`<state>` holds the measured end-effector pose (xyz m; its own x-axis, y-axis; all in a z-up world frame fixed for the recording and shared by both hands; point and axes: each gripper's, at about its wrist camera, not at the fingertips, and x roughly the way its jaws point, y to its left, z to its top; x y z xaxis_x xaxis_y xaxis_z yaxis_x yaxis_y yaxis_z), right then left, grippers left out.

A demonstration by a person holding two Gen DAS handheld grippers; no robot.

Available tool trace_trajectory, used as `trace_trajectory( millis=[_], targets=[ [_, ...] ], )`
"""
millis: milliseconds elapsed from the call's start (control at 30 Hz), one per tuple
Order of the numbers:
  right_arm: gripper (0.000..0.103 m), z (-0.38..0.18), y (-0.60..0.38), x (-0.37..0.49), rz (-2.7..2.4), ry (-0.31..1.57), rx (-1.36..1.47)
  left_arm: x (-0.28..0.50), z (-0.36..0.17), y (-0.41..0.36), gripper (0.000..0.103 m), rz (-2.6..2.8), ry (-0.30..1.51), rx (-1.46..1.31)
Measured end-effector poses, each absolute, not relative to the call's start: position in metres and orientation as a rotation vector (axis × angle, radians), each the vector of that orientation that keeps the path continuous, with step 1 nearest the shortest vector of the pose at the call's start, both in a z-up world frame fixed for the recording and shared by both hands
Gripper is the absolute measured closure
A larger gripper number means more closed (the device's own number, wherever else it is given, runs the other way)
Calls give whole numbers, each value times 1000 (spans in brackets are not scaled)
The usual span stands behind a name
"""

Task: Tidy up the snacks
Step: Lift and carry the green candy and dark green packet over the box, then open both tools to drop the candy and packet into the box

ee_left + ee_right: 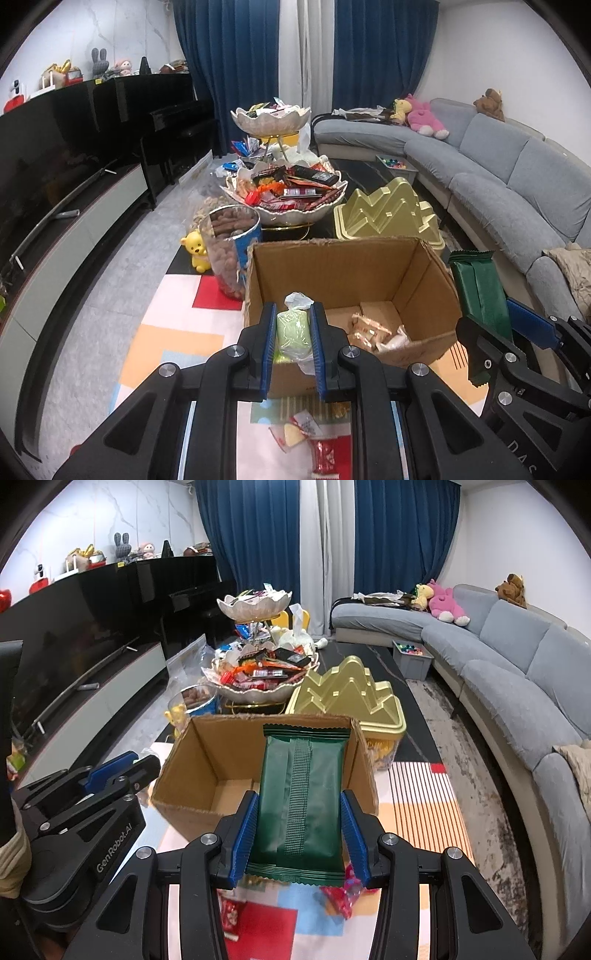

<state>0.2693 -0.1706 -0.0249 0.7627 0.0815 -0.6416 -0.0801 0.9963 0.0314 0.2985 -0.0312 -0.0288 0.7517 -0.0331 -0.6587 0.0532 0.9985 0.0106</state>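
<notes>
Grey sofa point(517, 657) and blue curtains point(258, 535) are seen behind a low table crowded with a two-tier snack bowl point(258, 686) and a gold lid point(343, 690). An open cardboard box point(347, 266) is set on a colourful mat point(177, 332) (a few wrapped snacks lie inside). A pale green packet point(293, 328) is clamped by the left gripper point(293, 317) at the box's near wall. A dark green packet point(303, 801) is pinched by the right gripper point(301, 805), held before the box.
</notes>
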Motion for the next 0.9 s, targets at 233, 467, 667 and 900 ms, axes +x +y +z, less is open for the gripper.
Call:
trace_trajectory(
  millis=[233,467,667,900],
  targets=[
    [57,-27,-170,293,94,701,-8,324,-32,-34,84,-46,722,42],
    [57,-30,-170,319,100,713,-16,348,-40,-35,84,-41,739,45],
    [57,-37,-169,337,106,728,-27,363,-51,-34,84,-35,757,51],
    [57,-48,-169,352,106,757,-33,375,-61,-34,84,-36,786,46]
  ],
)
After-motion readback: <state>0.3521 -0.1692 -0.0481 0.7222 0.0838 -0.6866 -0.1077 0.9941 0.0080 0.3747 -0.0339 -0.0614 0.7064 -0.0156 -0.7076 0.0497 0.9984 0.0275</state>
